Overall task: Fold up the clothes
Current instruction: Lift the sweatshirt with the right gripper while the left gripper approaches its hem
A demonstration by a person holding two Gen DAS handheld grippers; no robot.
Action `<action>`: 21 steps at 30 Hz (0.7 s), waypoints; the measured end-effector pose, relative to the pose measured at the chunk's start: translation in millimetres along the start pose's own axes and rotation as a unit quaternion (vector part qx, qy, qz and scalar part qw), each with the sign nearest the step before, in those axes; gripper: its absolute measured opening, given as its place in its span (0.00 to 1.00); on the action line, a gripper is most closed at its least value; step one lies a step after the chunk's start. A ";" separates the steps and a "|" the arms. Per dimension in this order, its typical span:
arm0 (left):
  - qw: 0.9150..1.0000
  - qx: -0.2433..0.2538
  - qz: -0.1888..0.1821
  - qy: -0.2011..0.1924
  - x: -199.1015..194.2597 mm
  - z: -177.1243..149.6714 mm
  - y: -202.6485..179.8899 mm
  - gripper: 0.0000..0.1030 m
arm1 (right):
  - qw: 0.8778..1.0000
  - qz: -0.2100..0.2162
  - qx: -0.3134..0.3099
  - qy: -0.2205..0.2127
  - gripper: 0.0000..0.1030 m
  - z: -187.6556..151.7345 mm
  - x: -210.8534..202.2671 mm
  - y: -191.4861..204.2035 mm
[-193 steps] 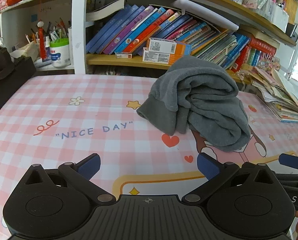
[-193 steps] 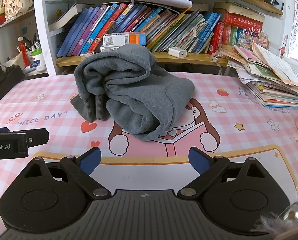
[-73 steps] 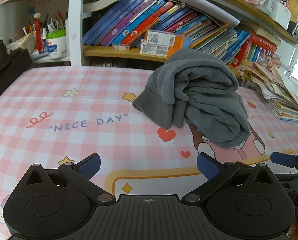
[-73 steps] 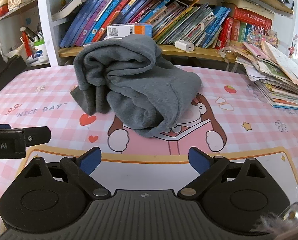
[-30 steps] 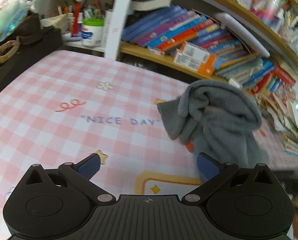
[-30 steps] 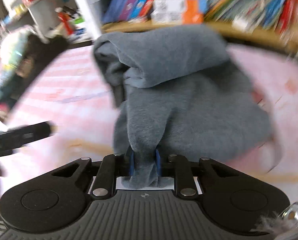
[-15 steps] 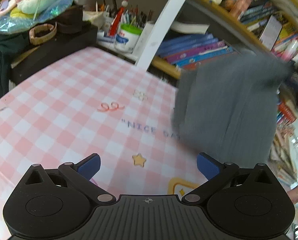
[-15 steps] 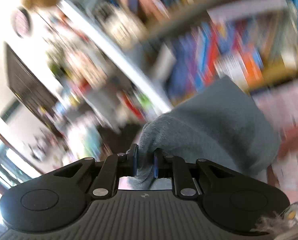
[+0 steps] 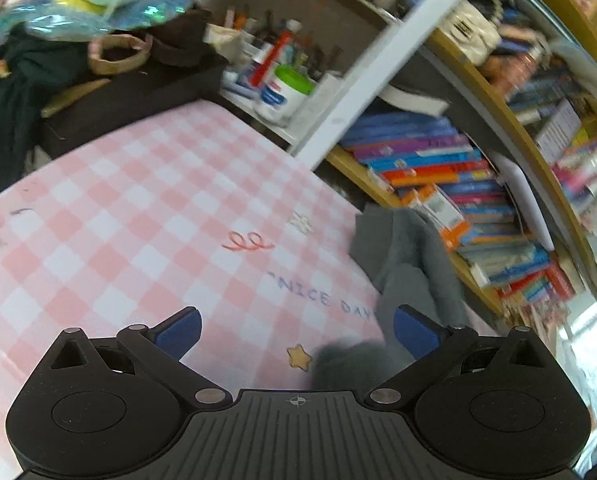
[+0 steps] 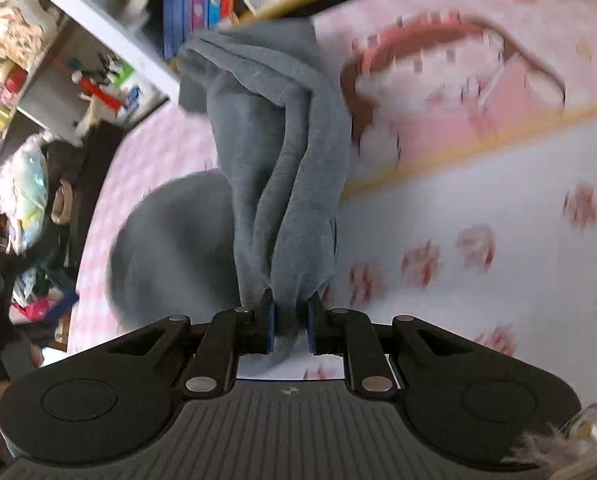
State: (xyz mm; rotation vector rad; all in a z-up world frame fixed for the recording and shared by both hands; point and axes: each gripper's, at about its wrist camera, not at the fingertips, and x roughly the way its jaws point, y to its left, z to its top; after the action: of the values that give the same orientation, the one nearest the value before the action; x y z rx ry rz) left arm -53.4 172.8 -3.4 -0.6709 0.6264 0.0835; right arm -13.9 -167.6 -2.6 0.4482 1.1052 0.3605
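Now right tongs (image 10: 291, 326) clamped on grey garment (image 10: 282, 184), cloth trailing far over pink checked counter (image 9: 138, 216), left tongs (image 9: 296, 330) wide open, garment at their right.

Grey garment's (image 10: 282, 168) lower folds blurred, shape unclear

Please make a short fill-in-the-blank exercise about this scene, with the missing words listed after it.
1. The right hand-held gripper is shut on a ____ garment.
2. The left hand-held gripper has its jaws ____.
3. The pink checked tablecloth carries the words "NICE ____".
4. The shelf behind the table is full of ____.

Missing words: grey; open; DAY; books
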 end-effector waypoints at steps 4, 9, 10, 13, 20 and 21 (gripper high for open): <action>0.997 0.054 -0.030 0.037 12.5 -7.7 -18.1 0.93 | 0.999 -0.005 -0.037 0.000 0.15 -5.1 3.0 15.5; 0.993 0.099 -0.044 0.056 15.5 -14.2 -31.6 0.87 | 0.998 -0.027 -0.054 -0.026 0.26 -11.5 -5.7 18.2; 0.992 0.104 -0.045 0.057 15.1 -15.0 -32.8 0.87 | 0.997 -0.030 -0.058 -0.036 0.27 -11.7 -9.0 18.1; 0.986 0.140 -0.069 0.066 10.1 -18.3 -40.1 0.87 | 0.994 -0.043 -0.076 -0.067 0.34 -6.2 -17.0 20.3; 0.954 0.257 -0.122 0.101 1.3 -41.6 -73.6 0.87 | 0.985 -0.079 -0.115 -0.105 0.42 48.9 -3.8 29.4; 0.949 0.267 -0.127 0.104 0.8 -44.6 -77.4 0.87 | 0.983 -0.086 -0.119 -0.108 0.42 58.7 1.7 30.9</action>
State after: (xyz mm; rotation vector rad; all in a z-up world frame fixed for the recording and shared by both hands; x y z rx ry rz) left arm -55.0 84.8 12.1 -0.2277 0.7222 -0.3915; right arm 38.6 -150.1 34.0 0.1729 0.8695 0.2808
